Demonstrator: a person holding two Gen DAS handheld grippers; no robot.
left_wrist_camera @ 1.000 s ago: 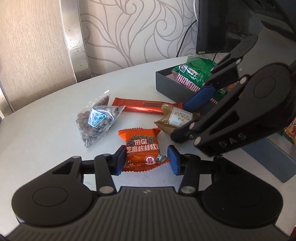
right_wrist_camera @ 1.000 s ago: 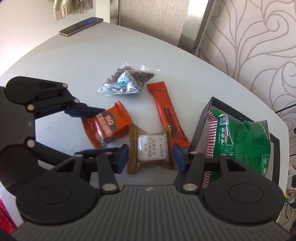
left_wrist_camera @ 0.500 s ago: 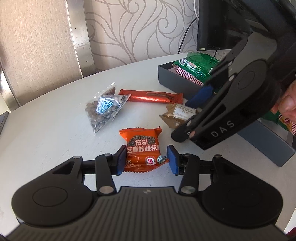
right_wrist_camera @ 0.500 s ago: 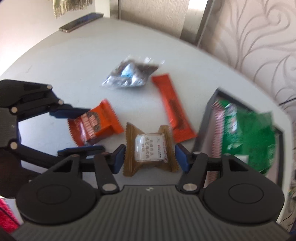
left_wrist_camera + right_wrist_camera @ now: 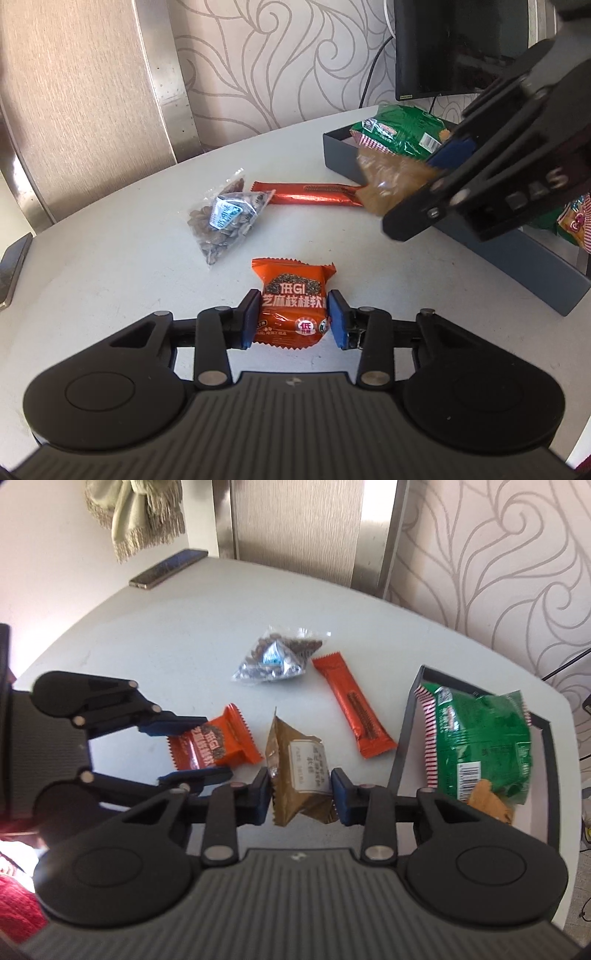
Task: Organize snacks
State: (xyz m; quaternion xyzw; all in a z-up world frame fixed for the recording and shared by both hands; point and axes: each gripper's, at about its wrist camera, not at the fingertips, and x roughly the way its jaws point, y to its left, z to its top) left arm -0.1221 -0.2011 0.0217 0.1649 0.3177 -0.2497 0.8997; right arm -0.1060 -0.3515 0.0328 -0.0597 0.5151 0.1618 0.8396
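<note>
The brown packet (image 5: pixel 301 775) is hanging tilted between the right gripper (image 5: pixel 300 797), whose jaws have just been closing and are now pinching its two side edges, so it is riding clear of the table (image 5: pixel 166 627); in the left wrist view it is showing as a blur in front of the box (image 5: pixel 517 258), probably on its way there. The orange packet (image 5: pixel 291 306) is lying flat on the table, and the left gripper (image 5: pixel 291 317) is closing on it as well, its jaws now pressing the wrapper's sides, likely to carry it next. In the right wrist view the box is sitting at three o'clock from the brown packet, already holding a green bag (image 5: pixel 484 734), which suggests it is serving as the collecting place. A red bar (image 5: pixel 352 709) is lying at one o'clock, just beside the box wall, and a clear seed bag (image 5: pixel 280 657) is resting at twelve o'clock, both waiting their turn. A phone (image 5: pixel 168 568) is lying near the table's far edge, at eleven o'clock, well apart from the snacks.
</note>
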